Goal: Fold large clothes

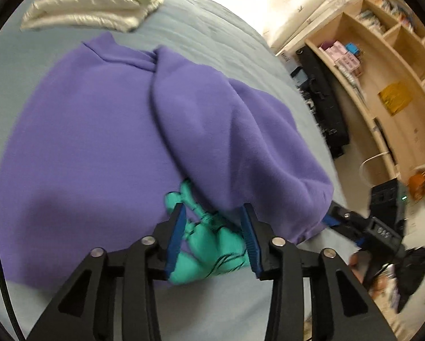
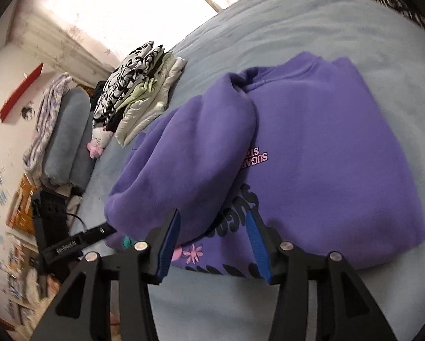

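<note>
While both my grippers hover at the near edge of the bed [image 2: 311,14], the purple sweatshirt [image 2: 326,147] lies spread on the pale blue cover, neck away from me, with one side and its sleeve [image 1: 218,130] already turned in over the body. My left gripper [image 1: 213,237] has its blue pads apart and grips nothing; between them I see the turquoise print [image 1: 206,244] near the hem. My right gripper [image 2: 213,240] is likewise spread and empty, its pads just above the hem with the dark lettering and pink flowers [image 2: 192,251]. Judging by the thick, rounded fold, this fleece is soft, bulky and fairly heavy for cloth; it should drape and sag rather than hold a crease, but it looks unlikely to slip from rubbery pads. I judge the best hold is on the ribbed hem, one gripper at each corner, pinching through all layers so the turned-in sleeve comes along. A stack of folded clothes [image 2: 138,93] sits farther up the bed, well apart, beside a grey pillow [image 2: 67,139].
</note>
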`<state>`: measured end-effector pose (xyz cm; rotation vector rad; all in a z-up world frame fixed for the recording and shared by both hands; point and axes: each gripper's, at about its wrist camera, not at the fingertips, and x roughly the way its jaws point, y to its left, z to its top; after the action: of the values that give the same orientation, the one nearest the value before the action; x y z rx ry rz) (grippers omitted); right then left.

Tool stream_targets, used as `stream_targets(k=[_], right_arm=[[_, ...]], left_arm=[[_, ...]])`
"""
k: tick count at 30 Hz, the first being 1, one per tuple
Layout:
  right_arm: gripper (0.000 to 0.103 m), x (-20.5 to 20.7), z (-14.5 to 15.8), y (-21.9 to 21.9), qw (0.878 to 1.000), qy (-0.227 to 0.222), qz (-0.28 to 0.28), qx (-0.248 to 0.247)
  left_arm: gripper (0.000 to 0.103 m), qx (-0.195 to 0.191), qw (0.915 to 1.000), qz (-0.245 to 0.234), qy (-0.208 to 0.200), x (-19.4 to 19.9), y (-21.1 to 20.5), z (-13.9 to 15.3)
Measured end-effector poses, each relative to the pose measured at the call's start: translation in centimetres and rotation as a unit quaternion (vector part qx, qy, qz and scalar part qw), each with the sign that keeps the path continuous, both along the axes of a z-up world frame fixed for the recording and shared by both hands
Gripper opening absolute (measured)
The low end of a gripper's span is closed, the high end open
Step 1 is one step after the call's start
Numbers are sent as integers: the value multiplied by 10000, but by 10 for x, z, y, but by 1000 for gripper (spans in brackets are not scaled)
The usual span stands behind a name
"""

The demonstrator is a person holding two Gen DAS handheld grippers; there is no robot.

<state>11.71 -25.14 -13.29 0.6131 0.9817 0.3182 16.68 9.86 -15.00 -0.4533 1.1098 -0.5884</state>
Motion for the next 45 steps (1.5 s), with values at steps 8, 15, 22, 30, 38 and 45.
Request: stream_targets(k=[8, 15, 22, 30, 38, 45], right_arm=[[48, 30, -24, -5, 9977, 69, -146, 653], [48, 55, -33, 6, 9946, -73, -156, 1021], [8, 64, -3, 29, 9989, -332, -235, 229], [6, 37, -7, 42, 9853, 460, -789, -1446], [6, 17, -17, 47, 9809, 347, -768, -1753], [8, 15, -13, 54, 9797, 224, -644, -1885]], left_arm=[[50, -874, 9961, 51, 105, 27, -12, -28], [49, -1331, 9908, 202, -105, 46, -26, -29], [9, -382, 9921, 1108, -439, 53, -28, 12], [11, 1689, 9743, 1392, 531, 40, -32, -15], [16, 1807, 9728, 1414, 317, 21, -42, -12], [23, 1894, 9735, 1279, 11, 6, -31, -7]])
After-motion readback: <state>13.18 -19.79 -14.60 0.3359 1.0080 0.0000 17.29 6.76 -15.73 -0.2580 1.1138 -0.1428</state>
